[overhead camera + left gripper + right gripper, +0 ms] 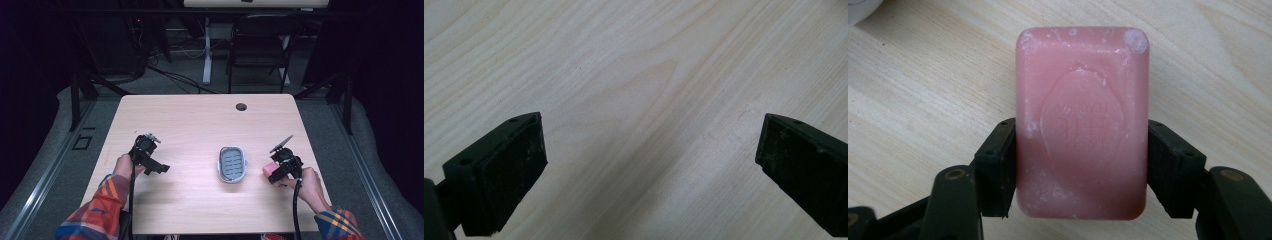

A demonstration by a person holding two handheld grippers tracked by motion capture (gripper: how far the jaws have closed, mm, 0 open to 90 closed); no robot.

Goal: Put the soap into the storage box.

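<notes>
The pale wood-grain tabletop (pixel 200 125) in front of me has rounded corners and a small round cable hole (pixel 241 106) near its far edge, right of centre. Beyond that edge a black folding chair (pixel 260 45) stands on the grey carpet (pixel 50 170), just beside the white leg (pixel 207 50) of a second, light-topped desk (pixel 255 3). Dark cables (pixel 175 75) trail across the carpet between that leg and the shadows at left. Metal rails run along the floor on both sides of me, left (pixel 40 180) and right (pixel 370 185). A black square outline (pixel 81 143) marks the floor off the tabletop's left edge.
</notes>
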